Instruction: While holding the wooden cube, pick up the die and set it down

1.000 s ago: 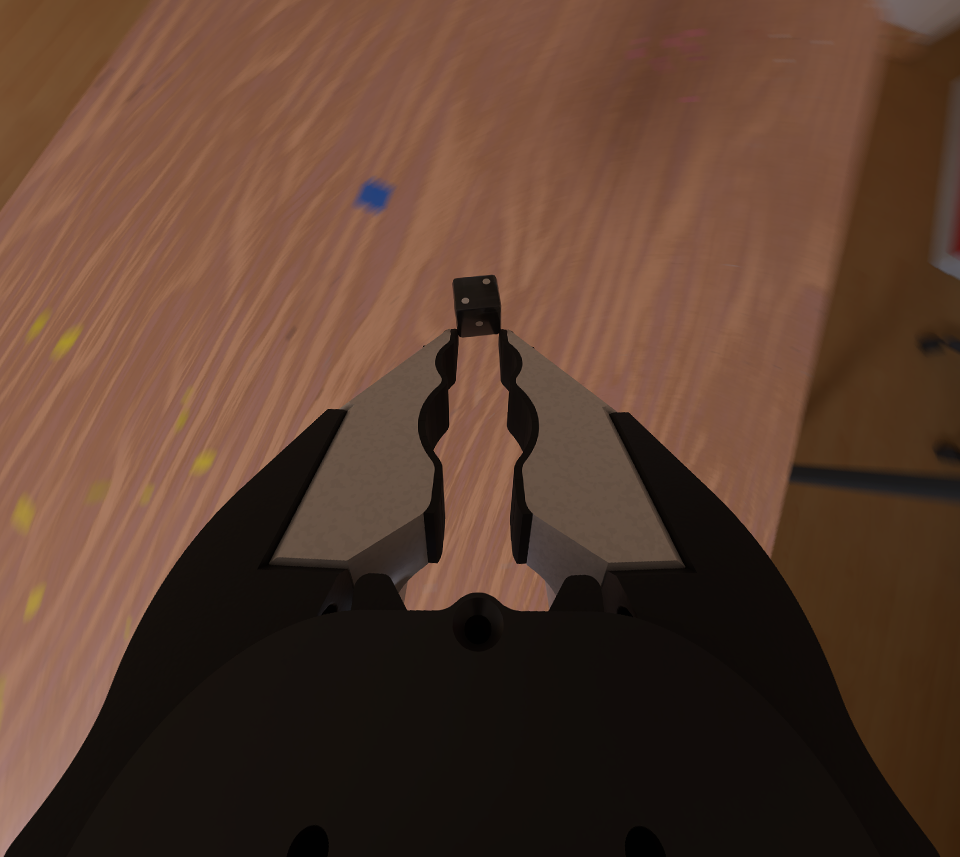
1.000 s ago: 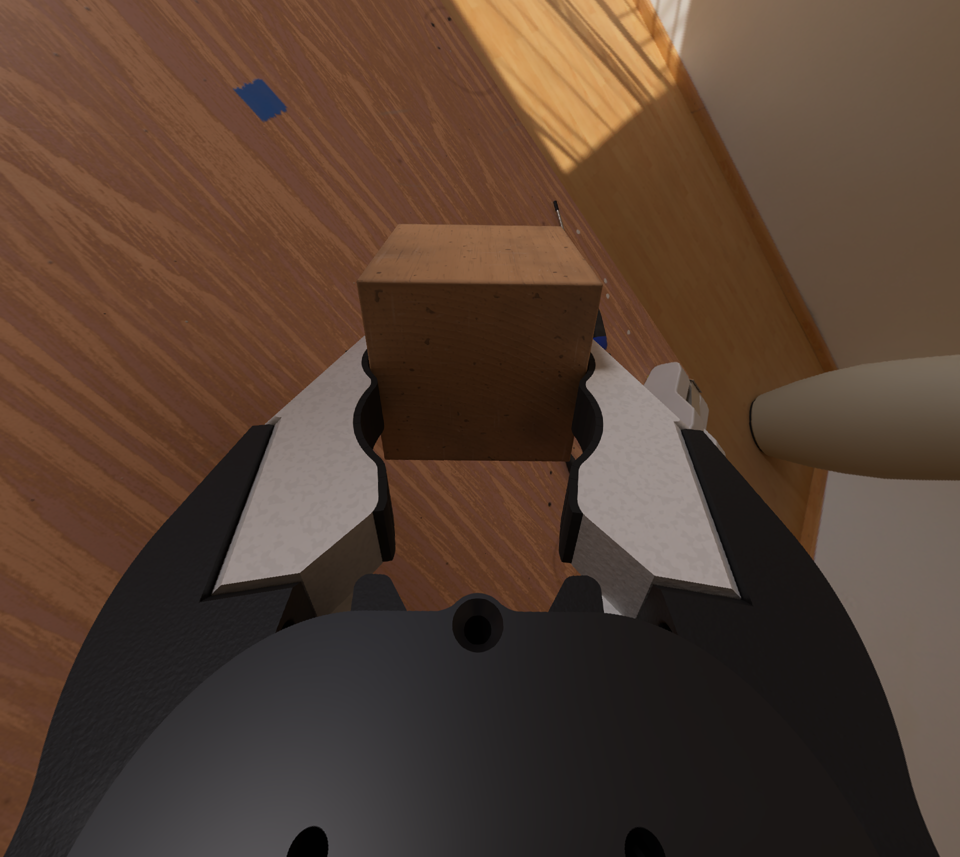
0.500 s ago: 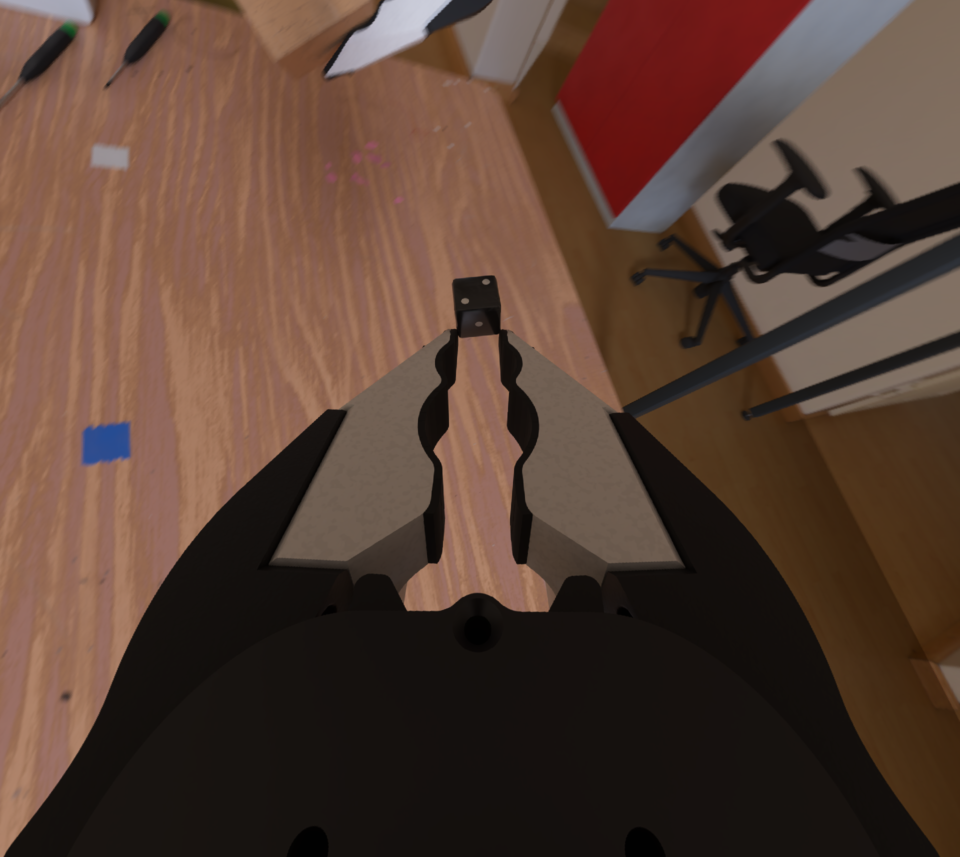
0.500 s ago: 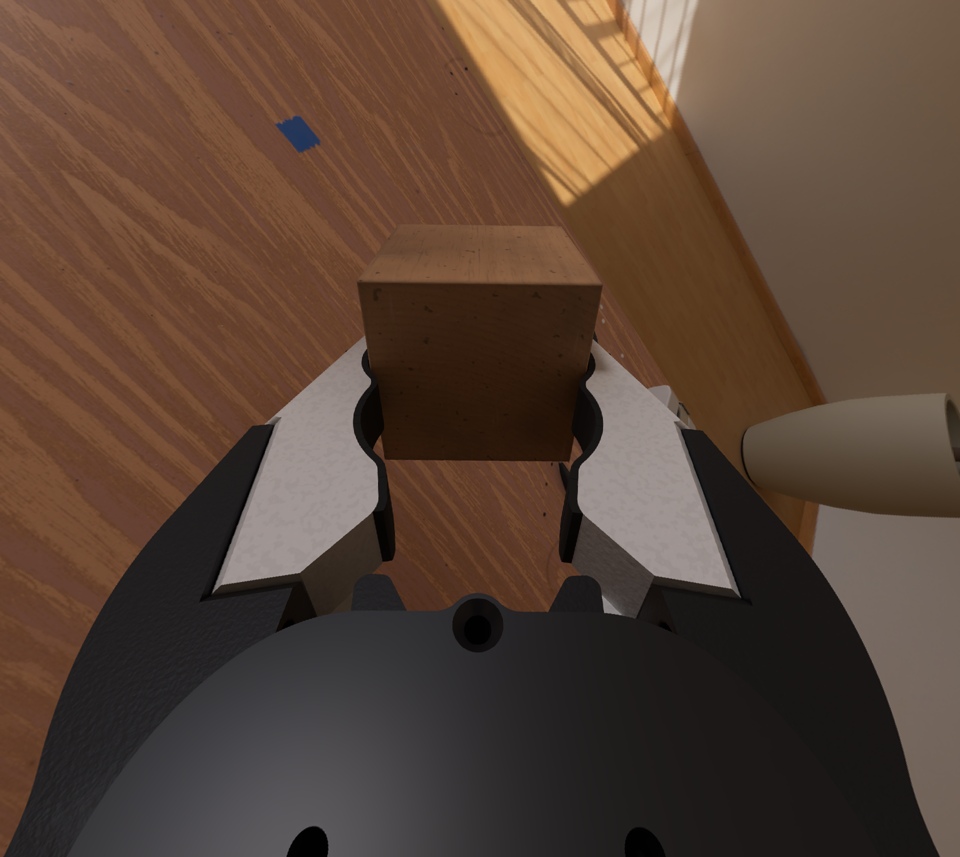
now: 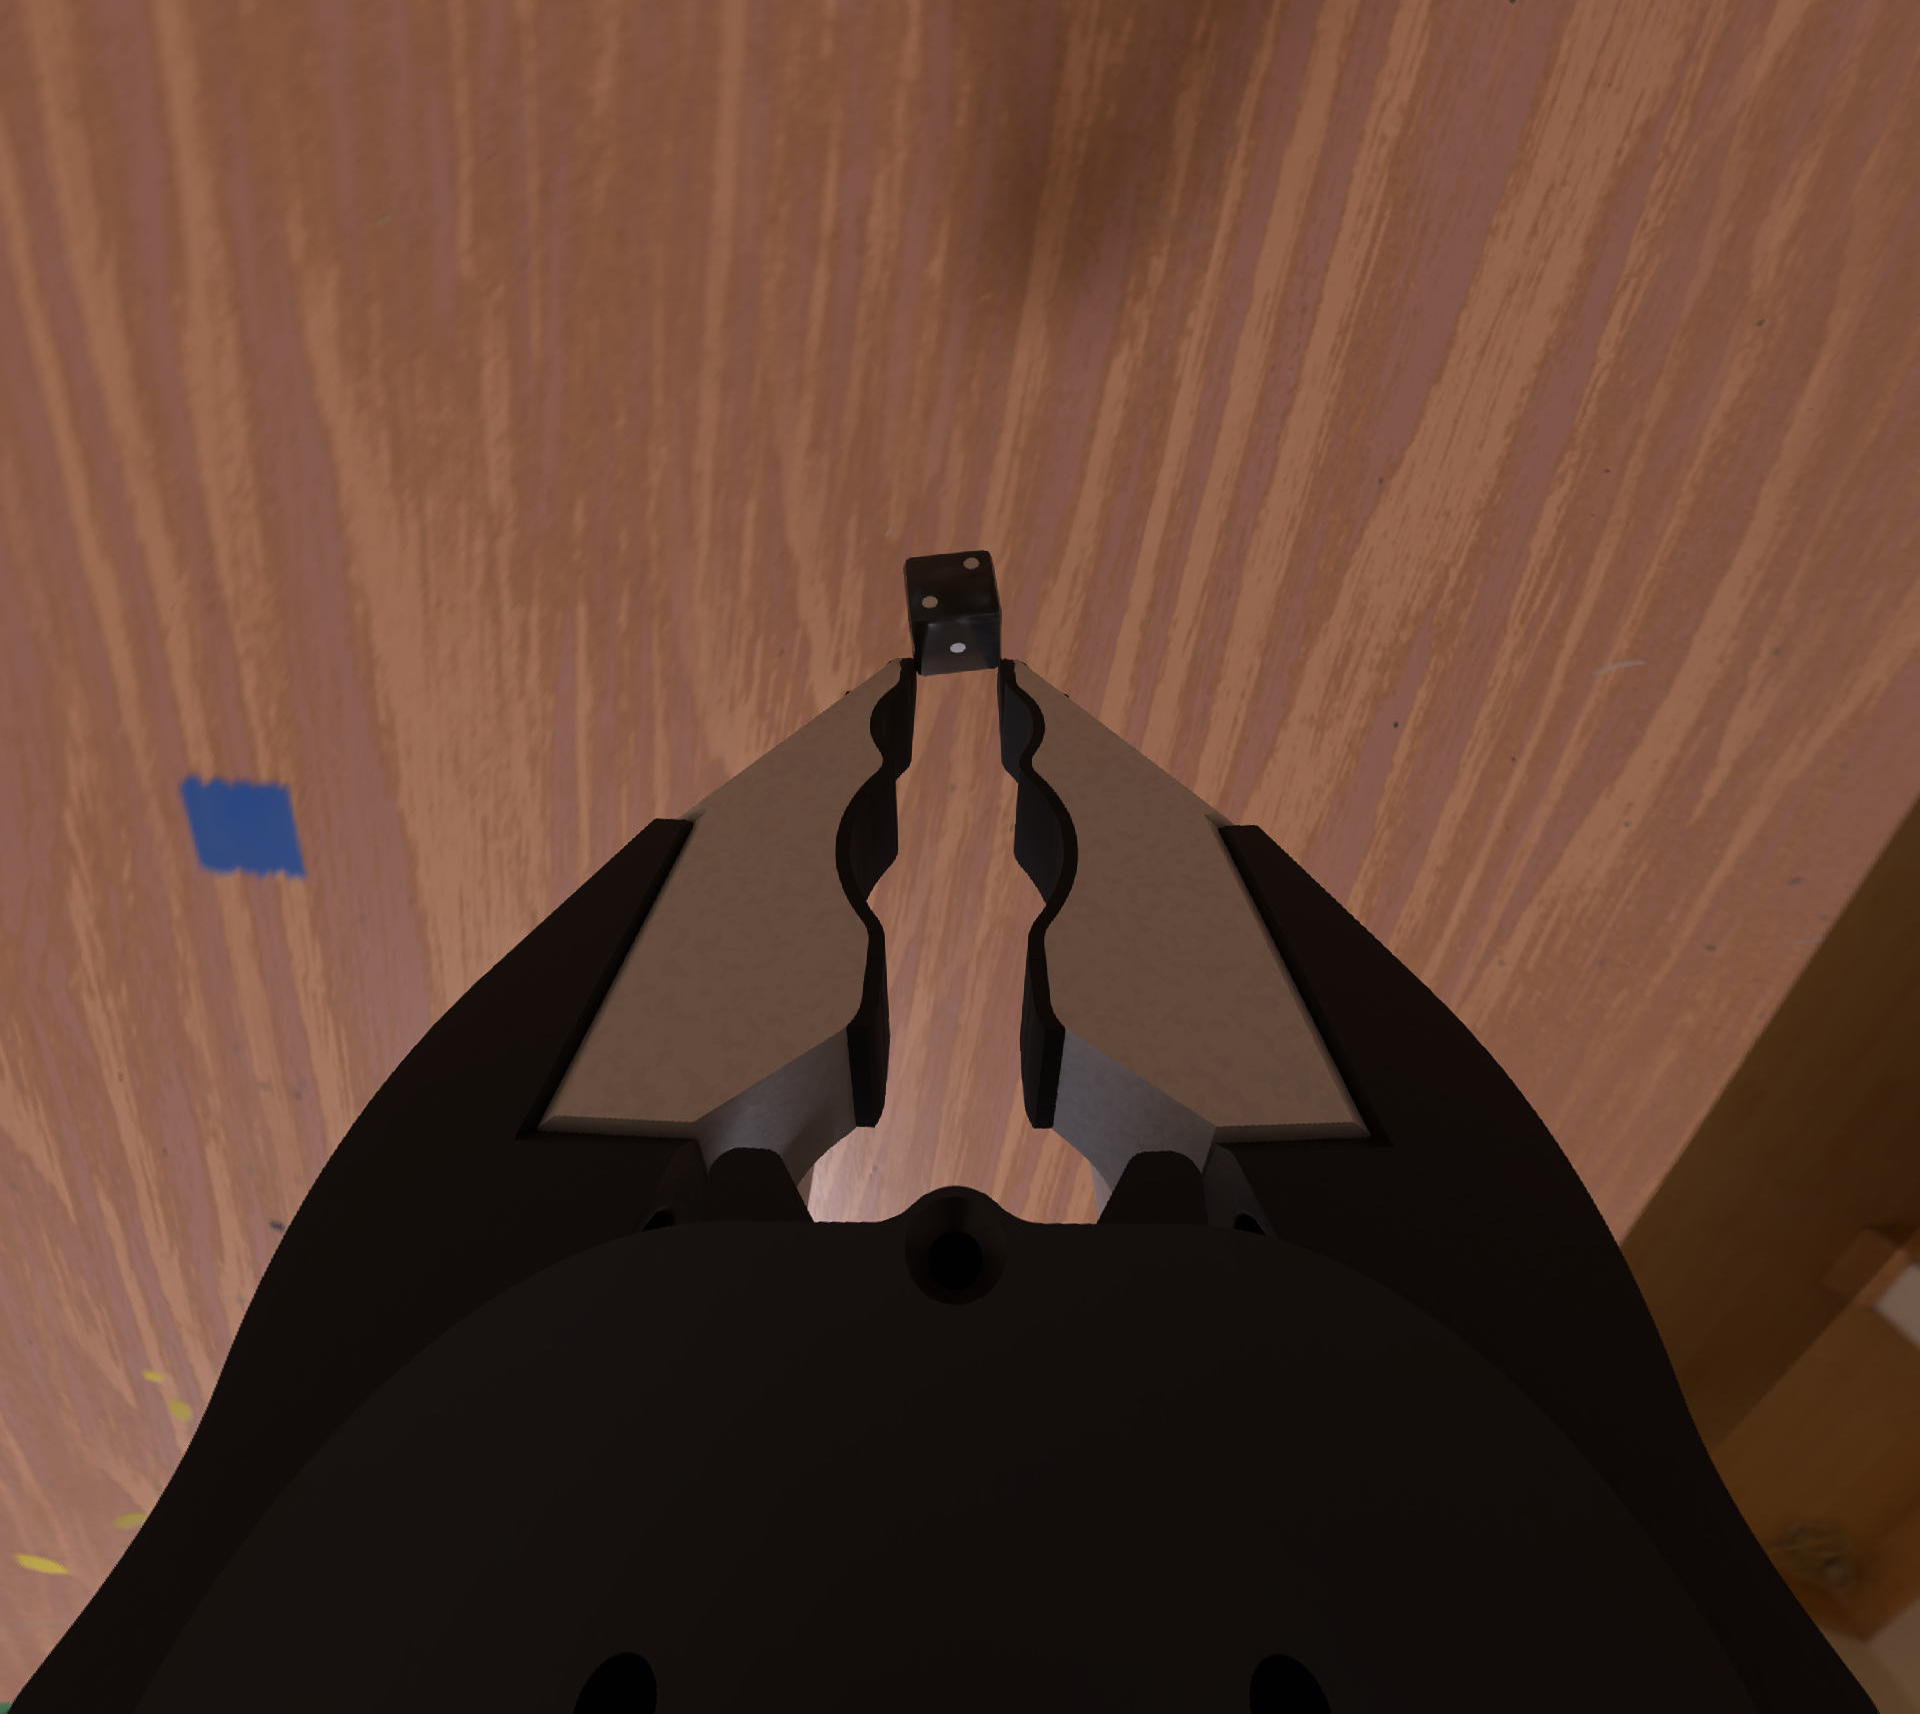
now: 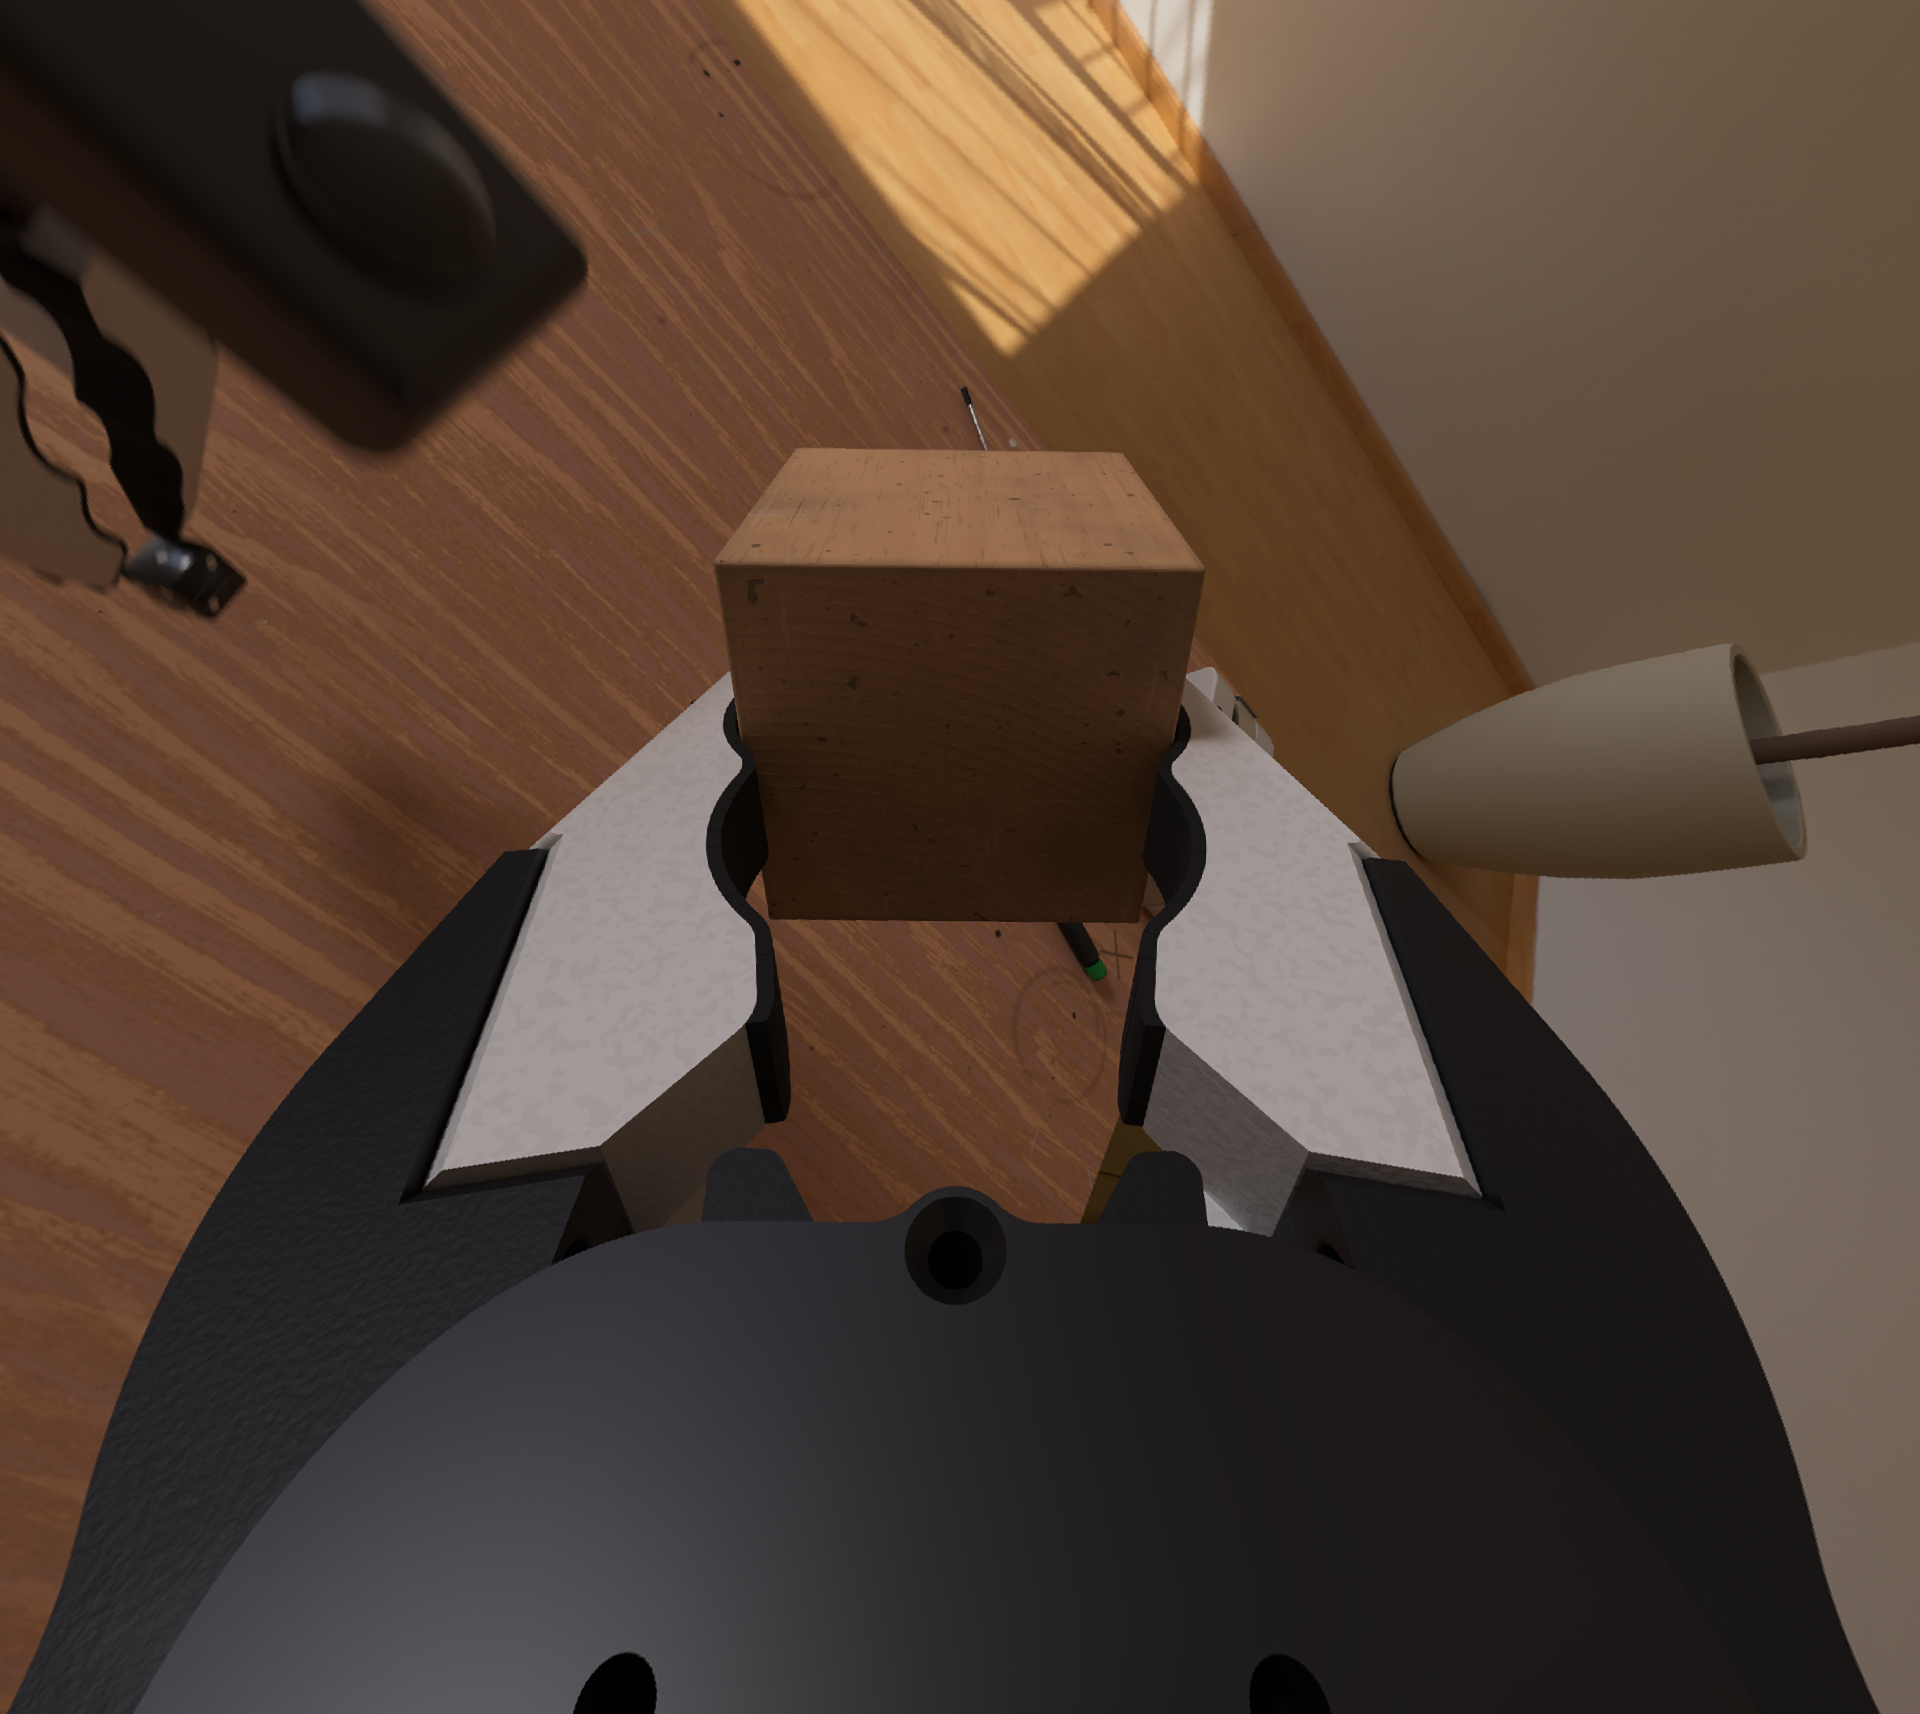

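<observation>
My left gripper point(image 5: 957, 669) is shut on a small black die point(image 5: 954, 613) with white pips, pinched at the fingertips above the wooden table point(image 5: 623, 210). My right gripper point(image 6: 956, 729) is shut on a brown wooden cube point(image 6: 956, 708), held above the table. The left gripper point(image 6: 135, 563) also shows in the right wrist view at the upper left, with the die point(image 6: 192, 575) at its tips close to the tabletop.
A blue tape square point(image 5: 243, 827) lies on the table to the left of the die. Yellow specks point(image 5: 42, 1562) dot the lower left. The table edge runs at the lower right point(image 5: 1704, 1072). A beige lamp shade point(image 6: 1590, 760) hangs at the right, and a green-tipped tool point(image 6: 1083, 949) lies below the cube.
My left gripper has tilted down toward the table with the die still held; the room is out of its view. It has entered the right wrist view at the upper left. The cube stays gripped.
</observation>
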Action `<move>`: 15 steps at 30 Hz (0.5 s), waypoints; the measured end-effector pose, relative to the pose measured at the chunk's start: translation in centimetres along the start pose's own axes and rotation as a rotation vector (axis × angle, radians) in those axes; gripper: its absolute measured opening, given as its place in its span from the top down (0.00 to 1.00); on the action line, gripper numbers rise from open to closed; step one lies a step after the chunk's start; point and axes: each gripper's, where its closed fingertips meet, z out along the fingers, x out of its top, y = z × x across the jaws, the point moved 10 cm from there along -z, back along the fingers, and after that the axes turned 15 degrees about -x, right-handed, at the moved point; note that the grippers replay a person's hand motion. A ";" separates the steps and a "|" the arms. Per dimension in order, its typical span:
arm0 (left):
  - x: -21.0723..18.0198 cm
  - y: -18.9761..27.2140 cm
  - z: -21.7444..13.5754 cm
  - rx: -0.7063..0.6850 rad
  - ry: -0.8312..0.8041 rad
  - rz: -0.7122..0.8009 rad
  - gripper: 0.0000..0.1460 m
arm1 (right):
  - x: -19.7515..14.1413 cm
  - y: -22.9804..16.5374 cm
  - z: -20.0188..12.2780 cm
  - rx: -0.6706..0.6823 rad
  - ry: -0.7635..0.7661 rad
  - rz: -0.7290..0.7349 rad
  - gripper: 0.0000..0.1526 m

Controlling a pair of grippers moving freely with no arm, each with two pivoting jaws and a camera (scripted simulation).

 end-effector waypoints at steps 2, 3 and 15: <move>0.8 0.6 1.4 0.022 -0.030 0.046 0.89 | 0.1 0.1 -0.1 -0.002 0.007 0.001 0.52; 1.1 0.9 1.9 0.042 -0.042 0.071 0.89 | 0.1 0.0 -0.1 0.001 0.009 0.000 0.52; 1.7 0.4 3.7 0.068 -0.168 0.057 0.89 | 0.2 -0.3 0.2 0.001 -0.004 -0.012 0.52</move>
